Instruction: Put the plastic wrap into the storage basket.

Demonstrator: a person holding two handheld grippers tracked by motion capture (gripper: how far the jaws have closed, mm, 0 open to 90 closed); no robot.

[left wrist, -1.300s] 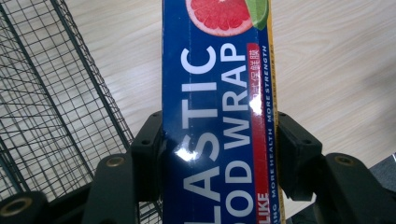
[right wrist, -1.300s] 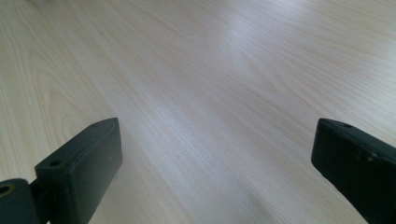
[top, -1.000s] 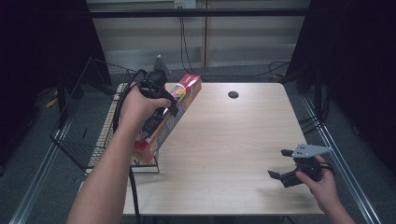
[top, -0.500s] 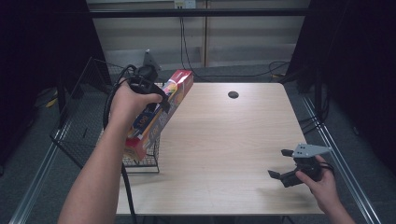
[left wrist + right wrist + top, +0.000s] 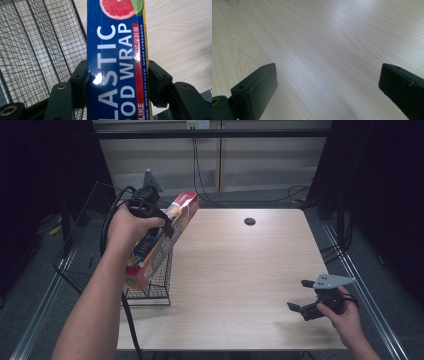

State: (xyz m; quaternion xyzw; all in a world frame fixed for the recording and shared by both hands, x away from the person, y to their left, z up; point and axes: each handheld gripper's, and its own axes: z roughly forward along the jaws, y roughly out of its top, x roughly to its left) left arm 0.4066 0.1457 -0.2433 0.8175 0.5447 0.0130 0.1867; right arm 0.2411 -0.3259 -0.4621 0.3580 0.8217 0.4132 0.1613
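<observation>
A long blue and red plastic wrap box (image 5: 159,240) hangs tilted over the table's left edge, its low end above the black wire basket (image 5: 87,270). My left gripper (image 5: 150,217) is shut on the plastic wrap box (image 5: 117,62), with a jaw pressed on each long side. In the left gripper view the wire basket (image 5: 32,50) lies below and to the left of the box. My right gripper (image 5: 305,297) rests low over the table's near right corner, open, with bare wood between its jaws. The right gripper (image 5: 327,85) holds nothing.
The light wooden table (image 5: 235,270) has a round cable hole (image 5: 249,221) near its far edge. The wire basket stands off the table's left side, against its edge. Cables (image 5: 295,192) lie on the floor behind the table.
My left gripper has carried the box leftward and toward me, lowering its low end over the wire basket. The right gripper has stayed put.
</observation>
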